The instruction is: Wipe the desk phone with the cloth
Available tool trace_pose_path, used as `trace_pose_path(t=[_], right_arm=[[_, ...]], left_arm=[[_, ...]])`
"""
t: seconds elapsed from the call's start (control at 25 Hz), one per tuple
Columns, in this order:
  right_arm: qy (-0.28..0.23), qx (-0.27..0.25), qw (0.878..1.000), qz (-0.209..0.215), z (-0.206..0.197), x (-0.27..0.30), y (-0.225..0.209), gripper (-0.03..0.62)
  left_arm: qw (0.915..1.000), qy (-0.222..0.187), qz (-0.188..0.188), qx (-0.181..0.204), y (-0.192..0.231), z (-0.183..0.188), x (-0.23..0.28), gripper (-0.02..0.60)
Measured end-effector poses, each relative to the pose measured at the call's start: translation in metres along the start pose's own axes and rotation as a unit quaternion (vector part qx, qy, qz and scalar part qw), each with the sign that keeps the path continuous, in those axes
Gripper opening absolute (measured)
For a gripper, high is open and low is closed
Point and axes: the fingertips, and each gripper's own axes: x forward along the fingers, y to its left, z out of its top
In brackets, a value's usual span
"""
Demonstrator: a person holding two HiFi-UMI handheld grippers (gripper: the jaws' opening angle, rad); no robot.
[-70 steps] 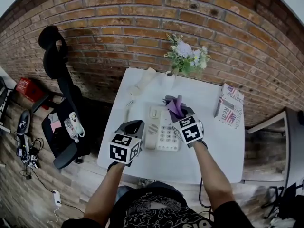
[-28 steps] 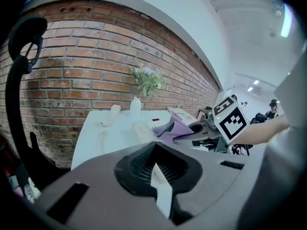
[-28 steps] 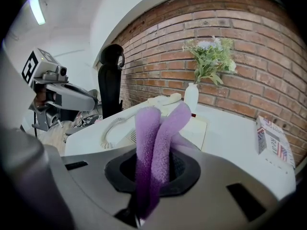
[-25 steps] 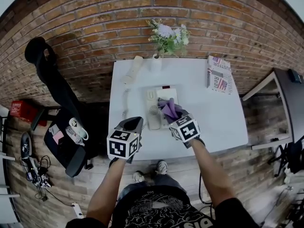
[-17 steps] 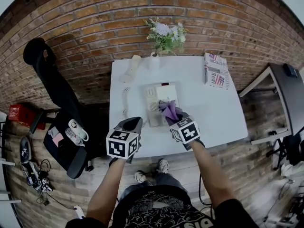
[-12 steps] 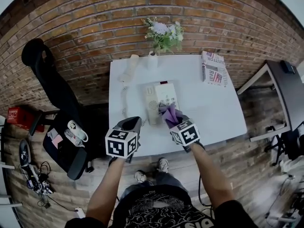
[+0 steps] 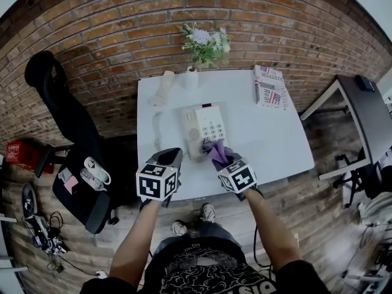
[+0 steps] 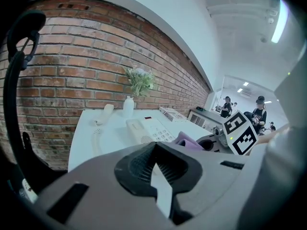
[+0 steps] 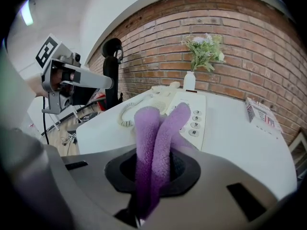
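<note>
The white desk phone (image 7: pixel 205 126) lies mid-table, its keypad (image 9: pixel 194 119) facing up. Its handset (image 7: pixel 163 88) lies off the cradle at the back left, with the coiled cord (image 7: pixel 155 125) running between them. My right gripper (image 7: pixel 219 157) is shut on a purple cloth (image 9: pixel 156 138). The cloth (image 7: pixel 215 152) pokes out past the jaws at the phone's near end, close to the table's front edge. My left gripper (image 7: pixel 169 158) hovers at the front edge left of the phone, shut on nothing. The phone (image 8: pixel 147 129) lies ahead of the left gripper (image 8: pixel 156 169).
A white vase of flowers (image 7: pixel 200 46) stands at the table's back edge against the brick wall. A printed magazine (image 7: pixel 269 86) lies at the back right. A black office chair (image 7: pixel 64 118) stands left of the table (image 7: pixel 269 143); a dark desk (image 7: pixel 367 112) stands to the right.
The right gripper has drawn the cloth back along the phone, from its far part down to its near end. The left gripper has stayed at the front edge.
</note>
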Motion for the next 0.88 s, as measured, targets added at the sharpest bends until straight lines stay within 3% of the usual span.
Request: trace_pose_path(t=[0.48,0.88], right_arm=[[-0.054,-0.028,0.998,-0.027,0.065,-0.034,-0.033,0.047],[-0.075,-0.09,0.993,-0.014,0.131,-0.018,-0.045,0.048]], left_arm=[[0.9998,-0.01,0.015,-0.008,0.004,0.009,0.006,0.006],[0.9988,-0.015,0.044,-0.019,0.024,0.016,0.007,0.006]])
